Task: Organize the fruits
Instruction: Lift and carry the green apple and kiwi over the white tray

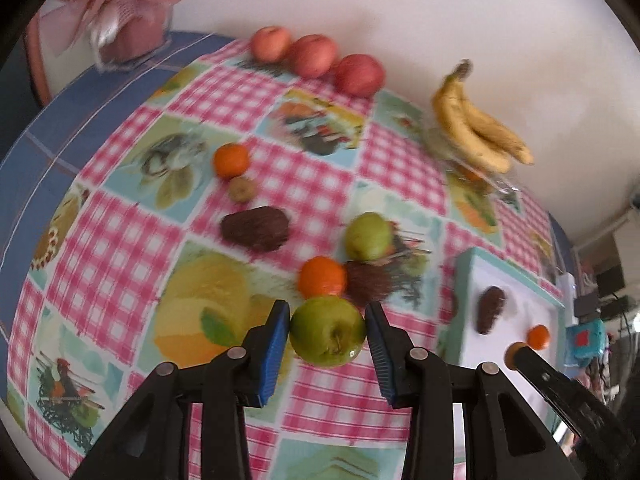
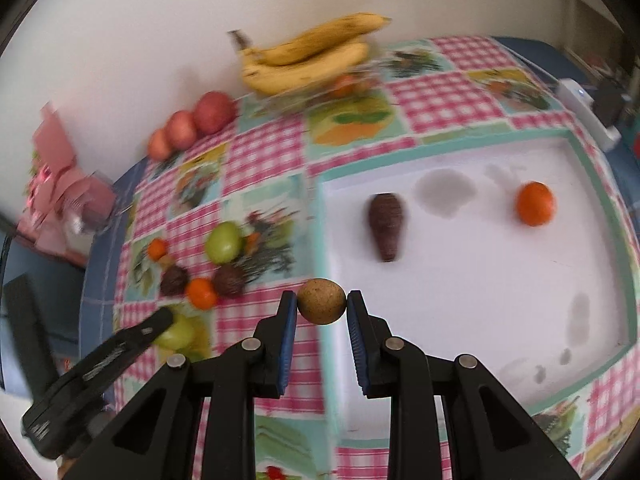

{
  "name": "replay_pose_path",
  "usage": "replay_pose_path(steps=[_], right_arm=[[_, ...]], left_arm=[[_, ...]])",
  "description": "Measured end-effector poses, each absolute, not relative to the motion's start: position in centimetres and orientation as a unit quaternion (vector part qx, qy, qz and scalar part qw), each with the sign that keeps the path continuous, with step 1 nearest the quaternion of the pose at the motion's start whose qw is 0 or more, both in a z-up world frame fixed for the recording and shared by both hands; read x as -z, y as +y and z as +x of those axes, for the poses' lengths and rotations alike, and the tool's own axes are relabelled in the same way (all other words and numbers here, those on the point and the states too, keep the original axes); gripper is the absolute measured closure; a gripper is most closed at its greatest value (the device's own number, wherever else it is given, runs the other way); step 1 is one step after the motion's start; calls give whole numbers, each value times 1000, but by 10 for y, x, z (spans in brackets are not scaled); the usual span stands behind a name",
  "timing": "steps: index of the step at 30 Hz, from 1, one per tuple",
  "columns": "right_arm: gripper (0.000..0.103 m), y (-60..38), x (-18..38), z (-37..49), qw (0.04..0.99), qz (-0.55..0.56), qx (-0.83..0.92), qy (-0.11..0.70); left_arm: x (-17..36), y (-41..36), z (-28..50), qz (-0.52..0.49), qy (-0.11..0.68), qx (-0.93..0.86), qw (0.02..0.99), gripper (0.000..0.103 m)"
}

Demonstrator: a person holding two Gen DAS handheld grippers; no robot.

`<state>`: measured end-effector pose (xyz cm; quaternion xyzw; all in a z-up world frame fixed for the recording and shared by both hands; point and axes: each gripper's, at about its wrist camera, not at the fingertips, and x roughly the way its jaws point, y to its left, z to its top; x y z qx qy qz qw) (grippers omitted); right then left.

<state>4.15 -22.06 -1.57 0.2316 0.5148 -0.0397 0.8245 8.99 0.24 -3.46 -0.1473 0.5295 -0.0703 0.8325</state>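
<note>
The white tray (image 2: 480,300) is taken as the landmark. In the left wrist view a green apple (image 1: 327,331) is held between the blue fingers (image 1: 276,350) of the left gripper (image 1: 327,316), beside the tray's near-left edge and above the checked surface (image 1: 120,248); the fingers are closed onto its sides at the widest girth, with no gap discernible on either side. In the right wrist view a small brown kiwi (image 2: 321,301) is clamped between the fingers (image 2: 289,340) of the right gripper (image 2: 322,300), closed as far as the fruit allows, over the tray's left rim.

Handling, as judged: the apple is firm, smooth and fairly heavy for a two-point grip, so slipping is the risk; the equator is the correct hold. The kiwi is light, rough-skinned and soft, and liable to bruise under excess pressure; a hold across its short width is sound.

Orientation: the apple's stem end is turned toward the camera, so its axis runs roughly along the fingers. The kiwi's long axis cannot be determined with confidence; it appears nearly round from this angle.

Already on the tray are a dark cone-shaped fruit (image 2: 386,222), its narrow end toward the near rim, and an orange (image 2: 535,203) toward the far-right corner. Other fruits remain on the surface left of the tray.
</note>
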Motion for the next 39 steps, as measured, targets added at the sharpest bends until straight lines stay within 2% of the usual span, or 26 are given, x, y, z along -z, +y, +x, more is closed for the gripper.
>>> replay_pose_path(steps=[15,27,39], right_arm=[[76,-334,8,7,810,253,210,486],[76,-347,1,-2,815,248,227,472],[76,-347,51,8,777,260,222,528]], left_arm=[[15,-94,66,-88,526,189,824,62],[20,-163,40,6,523,243,817,61],[50,-182,40,28,551,250,796,61]])
